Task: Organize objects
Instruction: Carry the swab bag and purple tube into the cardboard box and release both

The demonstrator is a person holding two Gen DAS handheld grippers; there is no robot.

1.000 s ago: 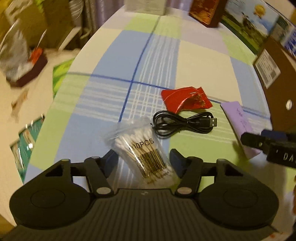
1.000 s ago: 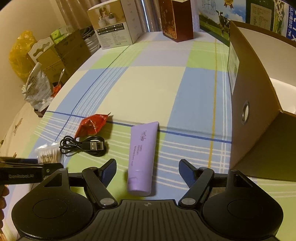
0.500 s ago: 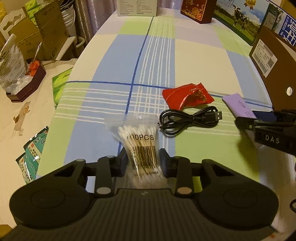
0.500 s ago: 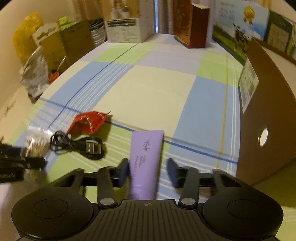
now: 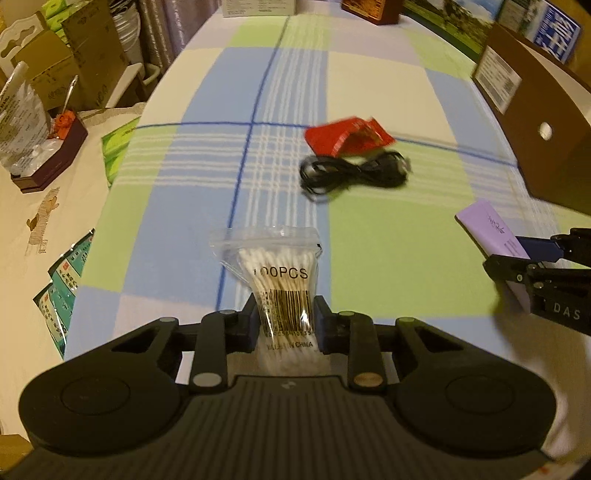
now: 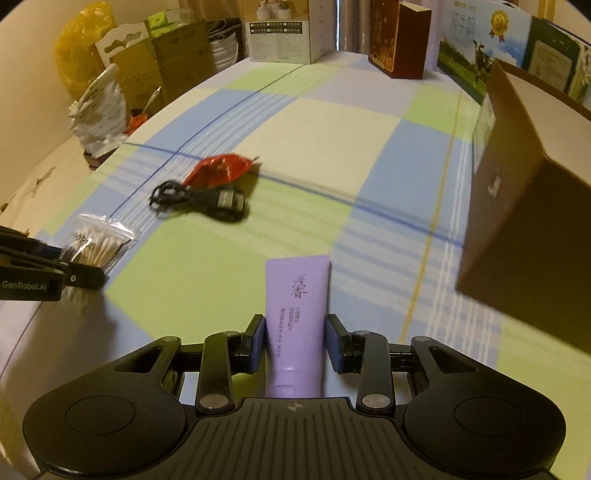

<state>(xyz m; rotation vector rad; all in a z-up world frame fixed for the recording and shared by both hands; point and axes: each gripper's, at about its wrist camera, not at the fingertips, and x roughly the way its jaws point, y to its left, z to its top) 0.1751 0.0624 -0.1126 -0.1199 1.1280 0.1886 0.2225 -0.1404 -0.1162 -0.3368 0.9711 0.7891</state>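
Observation:
My left gripper is shut on a clear bag of cotton swabs, held a little above the checked tablecloth. In the right wrist view the same bag of cotton swabs shows at the left edge. My right gripper is shut on a lilac tube with dark lettering, its flat end pointing away from me. The lilac tube appears at the right in the left wrist view too. A red snack packet and a coiled black USB cable lie on the cloth ahead.
An open brown cardboard box stands at the right on the table. Boxes and a dark red carton line the far edge. Off the table's left side are cartons, a plastic bag and packets on the floor.
Both grippers have closed, the left on the cotton swab bag and the right on the lilac tube. Both objects now sit lifted off the cloth.

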